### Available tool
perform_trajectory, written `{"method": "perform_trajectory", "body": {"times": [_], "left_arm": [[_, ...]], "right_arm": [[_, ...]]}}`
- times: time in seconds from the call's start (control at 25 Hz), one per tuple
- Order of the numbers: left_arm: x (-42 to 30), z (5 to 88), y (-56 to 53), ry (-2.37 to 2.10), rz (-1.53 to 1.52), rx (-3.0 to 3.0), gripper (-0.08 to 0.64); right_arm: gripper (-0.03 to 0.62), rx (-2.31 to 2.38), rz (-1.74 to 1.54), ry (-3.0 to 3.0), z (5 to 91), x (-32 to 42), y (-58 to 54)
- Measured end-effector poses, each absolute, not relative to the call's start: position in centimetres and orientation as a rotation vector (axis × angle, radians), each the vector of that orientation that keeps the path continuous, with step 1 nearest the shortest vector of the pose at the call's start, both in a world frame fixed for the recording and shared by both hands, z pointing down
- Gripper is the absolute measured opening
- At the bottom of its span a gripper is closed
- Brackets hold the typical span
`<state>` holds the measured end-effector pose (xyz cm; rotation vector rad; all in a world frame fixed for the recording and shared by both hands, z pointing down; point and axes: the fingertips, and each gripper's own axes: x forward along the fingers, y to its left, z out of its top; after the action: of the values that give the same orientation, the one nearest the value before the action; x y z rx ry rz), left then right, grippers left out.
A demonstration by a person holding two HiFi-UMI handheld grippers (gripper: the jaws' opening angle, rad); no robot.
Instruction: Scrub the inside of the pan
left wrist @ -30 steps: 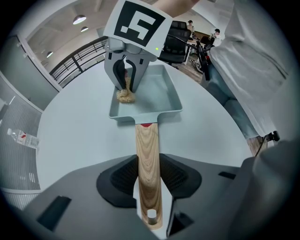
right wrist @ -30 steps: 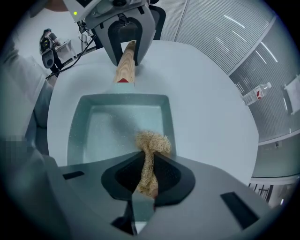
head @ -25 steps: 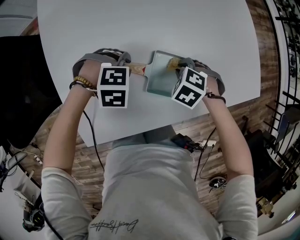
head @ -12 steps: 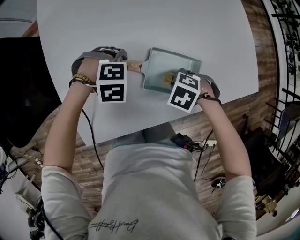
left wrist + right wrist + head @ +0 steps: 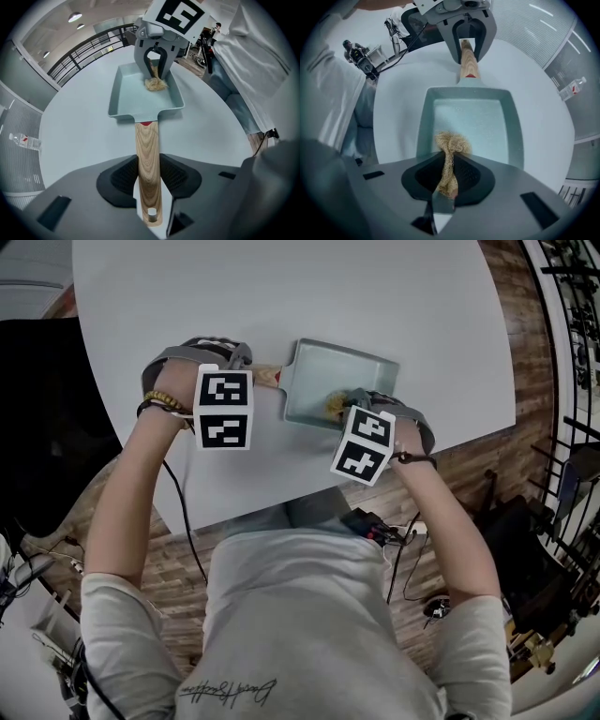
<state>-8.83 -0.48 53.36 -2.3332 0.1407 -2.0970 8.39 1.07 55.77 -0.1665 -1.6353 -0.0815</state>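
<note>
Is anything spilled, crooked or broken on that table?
Nothing stands out. The pan sits flat on the table, its wooden handle clamped in the left gripper. The right gripper holds a straw-coloured scrubber against the pan's floor. No spill or damage shows.

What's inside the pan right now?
Only the tan scrubber, pinched in the right gripper, near one wall of the pan. The rest of the floor looks bare; the patch under the scrubber is hidden.
</note>
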Motion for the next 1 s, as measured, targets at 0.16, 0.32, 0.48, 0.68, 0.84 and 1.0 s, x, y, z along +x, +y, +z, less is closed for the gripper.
{"method": "perform_trajectory", "body": {"times": [0.16, 0.32, 0.48, 0.68, 0.84, 1.0], "left_arm": [[-8.9, 53.4, -0.4, 0.117, -2.098, -2.325, 0.149], [-8.8, 53.3, -0.2, 0.123, -2.091, -2.336, 0.149], [-8.7, 53.1, -0.3, 0.135, -2.088, -2.341, 0.149], [-8.8, 53.2, -0.5, 0.158, -2.098, -2.341, 0.149], [-8.9, 53.4, -0.6, 0.199, -2.119, -2.359, 0.149], [-9.2, 53.6, -0.8, 0.214, -2.121, -2.370, 0.150]], "right_arm": [[0.069, -0.027, -0.147, -1.635, 56.1, 8.3, -3.6], [0.069, 0.043, -0.179, -1.614, 56.2, 8.3, -7.2], [0.069, 0.043, -0.189, -1.617, 55.9, 8.4, -7.5], [0.069, 0.028, -0.167, -1.626, 56.0, 8.4, -7.6], [0.067, -0.013, -0.118, -1.623, 56.1, 8.7, -6.7], [0.067, -0.053, -0.095, -1.603, 56.2, 9.2, -4.9]]}}
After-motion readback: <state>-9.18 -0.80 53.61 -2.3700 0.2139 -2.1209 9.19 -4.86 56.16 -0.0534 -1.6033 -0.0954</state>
